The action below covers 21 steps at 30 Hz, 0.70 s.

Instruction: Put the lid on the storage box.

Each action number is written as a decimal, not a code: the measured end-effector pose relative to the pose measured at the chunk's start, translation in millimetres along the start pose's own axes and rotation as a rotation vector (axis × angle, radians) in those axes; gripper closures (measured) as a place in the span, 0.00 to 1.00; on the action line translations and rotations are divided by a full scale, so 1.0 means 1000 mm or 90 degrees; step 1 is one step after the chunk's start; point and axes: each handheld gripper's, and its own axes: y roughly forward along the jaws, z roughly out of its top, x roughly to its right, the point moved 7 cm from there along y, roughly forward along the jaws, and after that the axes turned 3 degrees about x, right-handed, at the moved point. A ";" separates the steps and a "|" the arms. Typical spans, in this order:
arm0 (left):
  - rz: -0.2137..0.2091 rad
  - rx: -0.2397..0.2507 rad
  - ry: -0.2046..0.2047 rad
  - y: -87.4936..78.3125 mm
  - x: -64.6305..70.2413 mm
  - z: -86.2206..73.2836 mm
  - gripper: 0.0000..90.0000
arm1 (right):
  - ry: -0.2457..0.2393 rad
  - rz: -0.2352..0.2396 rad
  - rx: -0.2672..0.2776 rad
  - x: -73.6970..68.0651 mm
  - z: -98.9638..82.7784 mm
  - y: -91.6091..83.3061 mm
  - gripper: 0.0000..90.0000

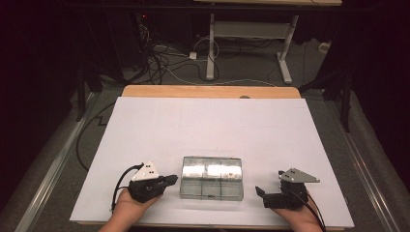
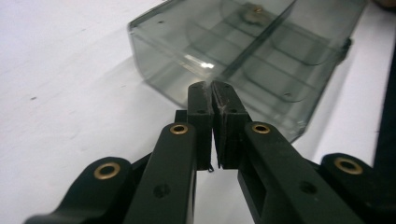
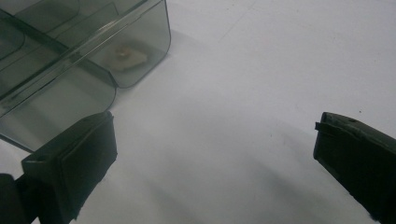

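A: So, where do we stand? We have the clear plastic box (image 1: 211,177) on the white table (image 1: 212,125), between our two grippers — just to the right of the left hand-held gripper (image 1: 173,180) and near the left side of the right hand-held gripper (image 1: 259,192).

B: Right. Our left hand-held gripper has its jaws pressed together with nothing between them, tips right at the box's (image 2: 243,60) end wall; whether they touch it we cannot tell. Our right one (image 3: 215,154) stands wide, with bare table between the pads and the box's (image 3: 70,60) corner just beyond its left pad (image 3: 86,154).

A: What could go wrong from here?

B: We'd judge the box light and slick. If we push with the closed left tips while the right is not bracing the far end, it could slide or swivel across the table — away from both of us.

A: And the right side?

B: If we close there without moving in, we grab air. If we move in crooked, that pad may knock the corner and turn the box.

A: There is a small pale piece (image 3: 126,58) inside one compartment.

B: A jolt could shift it.
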 end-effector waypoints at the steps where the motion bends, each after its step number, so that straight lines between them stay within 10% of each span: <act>1: 0.009 -0.001 -0.003 -0.001 -0.005 -0.001 0.94 | 0.000 0.001 0.001 0.000 0.000 0.000 0.01; 14: 0.098 -0.016 -0.029 -0.009 -0.039 -0.015 0.92 | 0.003 0.006 0.008 -0.001 0.001 0.001 0.01; 21: 0.090 -0.033 -0.048 -0.003 -0.042 -0.019 0.54 | 0.003 0.006 0.017 -0.001 0.003 0.000 0.01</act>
